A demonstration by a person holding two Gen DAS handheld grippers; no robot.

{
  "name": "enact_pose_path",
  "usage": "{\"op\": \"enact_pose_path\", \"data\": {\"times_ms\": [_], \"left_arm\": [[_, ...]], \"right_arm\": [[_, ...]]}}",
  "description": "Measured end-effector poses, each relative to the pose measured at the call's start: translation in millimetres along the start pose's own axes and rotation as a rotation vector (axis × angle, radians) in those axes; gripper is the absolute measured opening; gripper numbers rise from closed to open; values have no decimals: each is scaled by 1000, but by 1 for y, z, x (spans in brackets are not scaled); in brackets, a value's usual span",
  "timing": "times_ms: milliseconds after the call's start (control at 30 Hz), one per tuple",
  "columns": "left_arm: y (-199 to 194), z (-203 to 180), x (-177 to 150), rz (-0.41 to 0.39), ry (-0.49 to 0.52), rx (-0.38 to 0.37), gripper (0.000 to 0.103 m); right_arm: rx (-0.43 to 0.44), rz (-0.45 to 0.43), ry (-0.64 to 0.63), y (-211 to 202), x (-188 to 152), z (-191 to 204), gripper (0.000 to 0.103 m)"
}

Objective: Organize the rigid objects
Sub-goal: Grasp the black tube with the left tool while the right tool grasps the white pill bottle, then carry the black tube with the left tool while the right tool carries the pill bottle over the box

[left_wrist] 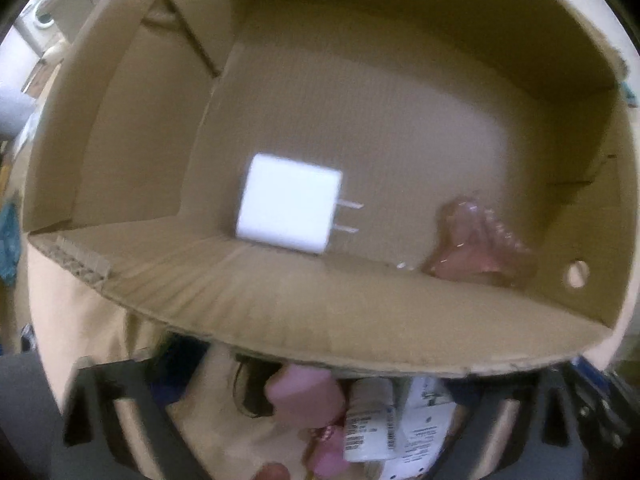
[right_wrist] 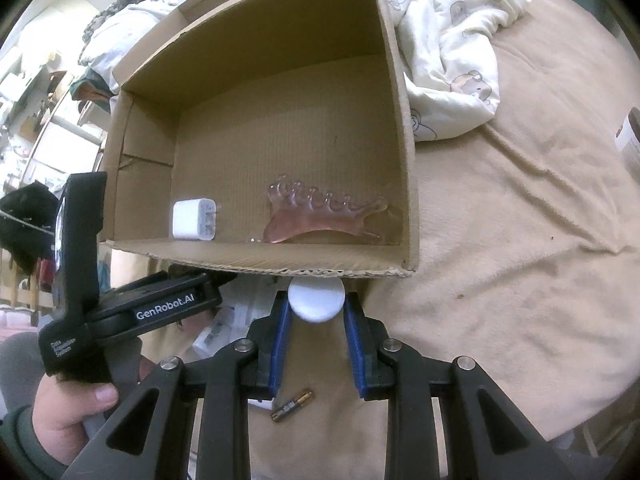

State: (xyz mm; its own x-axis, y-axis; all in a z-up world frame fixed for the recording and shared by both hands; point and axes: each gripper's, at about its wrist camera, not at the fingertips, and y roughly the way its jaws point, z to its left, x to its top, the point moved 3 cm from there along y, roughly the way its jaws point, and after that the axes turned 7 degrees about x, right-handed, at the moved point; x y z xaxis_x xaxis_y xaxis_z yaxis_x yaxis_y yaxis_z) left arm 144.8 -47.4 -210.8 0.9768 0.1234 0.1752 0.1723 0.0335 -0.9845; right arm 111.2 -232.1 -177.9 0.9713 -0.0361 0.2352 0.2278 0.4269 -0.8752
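Note:
An open cardboard box (right_wrist: pixel 404 168) lies on a beige bed; it also fills the left wrist view (left_wrist: pixel 280 320). Inside it lie a white plug charger (right_wrist: pixel 195 220) (left_wrist: pixel 290 208) and a clear pink hair claw clip (right_wrist: pixel 324 216) (left_wrist: pixel 480 248). My right gripper (right_wrist: pixel 317 300) is shut on a white round disc (right_wrist: pixel 317 300) just in front of the box's near wall. My left gripper (left_wrist: pixel 304 408) is open and empty, its wide-apart fingers (left_wrist: pixel 116 412) low in the left wrist view, just outside the box's near left wall. Its body (right_wrist: pixel 120 312) shows in the right wrist view.
A small battery (right_wrist: pixel 292 405) lies on the beige sheet (right_wrist: pixel 520 280) under my right gripper. Pink items (left_wrist: pixel 304 396) and white labelled packets (left_wrist: pixel 372 424) lie by the box's near wall. A rumpled white blanket (right_wrist: pixel 452 40) lies right of the box.

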Motion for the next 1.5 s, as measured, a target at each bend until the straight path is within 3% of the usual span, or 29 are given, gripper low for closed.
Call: {"op": "enact_pose_path", "data": {"times_ms": [500,700,1033,1333,1500], "left_arm": [[-18,14,-1,-25,33,89,79],[-33,27,-7,-48,70,152,79],[-71,42,-26,-108,76,192,79],[-109,40,-36,-182,93,166,79],[-129,48,-18,-236,100,145,79]], "right_arm": [[4,-2,-28,-4,0,5,28],[-1,-15,-49,-9,-2,8,28],[48,-52,-123,-31,-13,27,28],[138,-142,-208,-61,-14,50,28],[183,-210,-215,-77,-5,56,28]]}}
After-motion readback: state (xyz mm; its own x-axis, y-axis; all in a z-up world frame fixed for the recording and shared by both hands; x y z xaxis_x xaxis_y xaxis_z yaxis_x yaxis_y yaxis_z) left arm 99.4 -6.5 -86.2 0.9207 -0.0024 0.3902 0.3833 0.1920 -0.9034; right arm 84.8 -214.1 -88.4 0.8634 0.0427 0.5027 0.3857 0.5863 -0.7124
